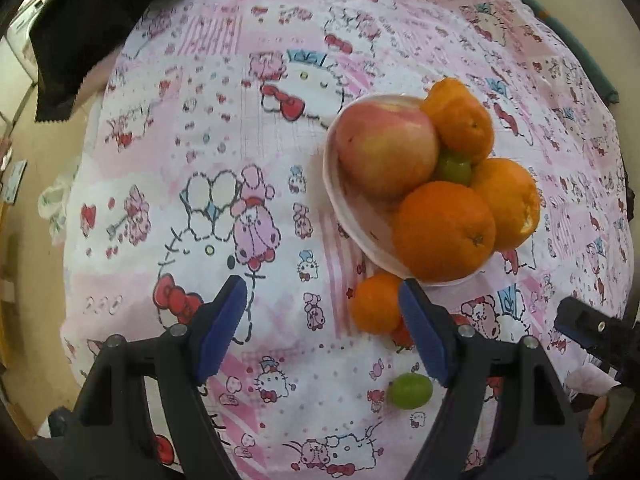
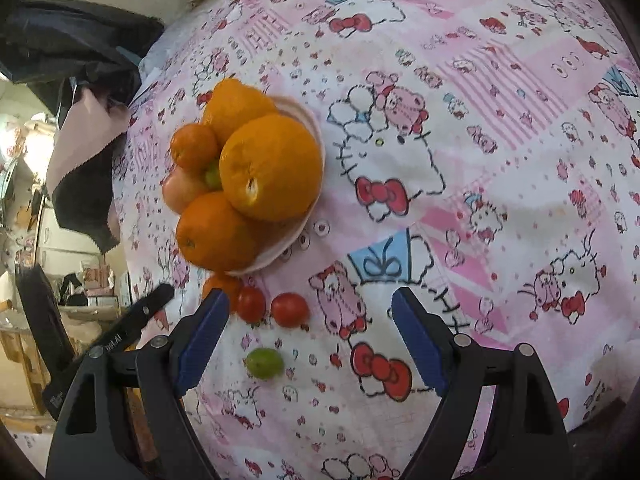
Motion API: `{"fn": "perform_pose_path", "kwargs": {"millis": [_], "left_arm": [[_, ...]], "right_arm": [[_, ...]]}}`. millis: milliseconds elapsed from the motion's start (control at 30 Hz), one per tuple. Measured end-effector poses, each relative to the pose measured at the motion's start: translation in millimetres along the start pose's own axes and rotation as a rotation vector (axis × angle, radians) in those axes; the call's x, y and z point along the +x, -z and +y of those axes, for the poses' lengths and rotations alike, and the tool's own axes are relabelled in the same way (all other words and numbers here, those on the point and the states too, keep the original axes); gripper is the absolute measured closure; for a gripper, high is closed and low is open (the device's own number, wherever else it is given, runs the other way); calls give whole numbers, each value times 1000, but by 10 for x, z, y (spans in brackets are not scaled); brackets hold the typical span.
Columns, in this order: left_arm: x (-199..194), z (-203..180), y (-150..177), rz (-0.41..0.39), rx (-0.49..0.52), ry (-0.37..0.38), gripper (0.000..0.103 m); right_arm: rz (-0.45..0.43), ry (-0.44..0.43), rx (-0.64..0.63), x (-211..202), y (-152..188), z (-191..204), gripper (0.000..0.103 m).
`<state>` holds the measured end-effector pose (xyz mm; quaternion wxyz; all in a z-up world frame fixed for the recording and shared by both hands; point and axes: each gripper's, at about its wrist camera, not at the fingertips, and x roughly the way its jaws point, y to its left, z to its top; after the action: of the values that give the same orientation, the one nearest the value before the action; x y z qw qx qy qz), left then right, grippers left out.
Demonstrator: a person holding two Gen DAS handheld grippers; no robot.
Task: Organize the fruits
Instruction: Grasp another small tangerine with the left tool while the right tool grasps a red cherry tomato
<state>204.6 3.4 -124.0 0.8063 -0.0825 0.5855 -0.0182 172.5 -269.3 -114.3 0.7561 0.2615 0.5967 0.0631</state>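
Note:
A white bowl (image 1: 332, 184) on the pink cartoon cloth holds an apple (image 1: 386, 146), several oranges (image 1: 444, 230) and a green grape (image 1: 454, 168). Beside the bowl a small mandarin (image 1: 376, 304) lies on the cloth, with a cherry tomato (image 1: 400, 336) partly hidden behind my finger and a loose green grape (image 1: 411, 390). My left gripper (image 1: 322, 300) hovers open over bare cloth, left of these. The right wrist view shows the bowl (image 2: 310, 208), two cherry tomatoes (image 2: 290, 309), the mandarin (image 2: 222, 286) and the grape (image 2: 264, 363). My right gripper (image 2: 308, 312) stands open above the tomatoes, touching nothing.
The pink patterned cloth (image 1: 240, 160) covers a rounded table. A dark and pink fabric piece (image 1: 80, 40) hangs at the far left edge. The other gripper's black finger (image 2: 132, 320) shows at the left of the right wrist view. Room clutter lies beyond the table edge.

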Motion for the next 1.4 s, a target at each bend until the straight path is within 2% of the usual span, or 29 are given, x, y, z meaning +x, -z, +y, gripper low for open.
{"fn": "perform_pose_path", "kwargs": {"millis": [233, 367, 567, 700, 867, 900, 933, 1000, 1167, 1300, 1367, 1400], "left_arm": [[258, -134, 71, 82, 31, 39, 28], [403, -264, 95, 125, 59, 79, 33], [487, -242, 82, 120, 51, 84, 34], [516, -208, 88, 134, 29, 129, 48], [557, -321, 137, 135, 60, 126, 48], [559, -326, 120, 133, 50, 136, 54], [558, -321, 105, 133, 43, 147, 64], [569, -307, 99, 146, 29, 162, 66], [386, -250, 173, 122, 56, 146, 67], [-27, -261, 223, 30, 98, 139, 67], [-183, -244, 218, 18, 101, 116, 67], [-288, -199, 213, 13, 94, 105, 67]], "right_arm": [[13, 9, -5, 68, -22, 32, 17], [12, 14, -13, 73, -18, 45, 17], [21, 26, -26, 109, -9, 64, 17], [24, 21, -32, 125, -4, 89, 17], [23, 34, -46, 141, 11, 107, 17], [25, 39, -48, 149, 13, 100, 17], [27, 45, -48, 157, 15, 90, 17], [26, 61, -39, 170, 15, 51, 17], [37, 56, -16, 188, 20, -13, 17], [52, 27, -38, 210, 34, 76, 17], [80, -3, -53, 258, 62, 131, 18], [97, -19, -61, 292, 76, 157, 22]]}}
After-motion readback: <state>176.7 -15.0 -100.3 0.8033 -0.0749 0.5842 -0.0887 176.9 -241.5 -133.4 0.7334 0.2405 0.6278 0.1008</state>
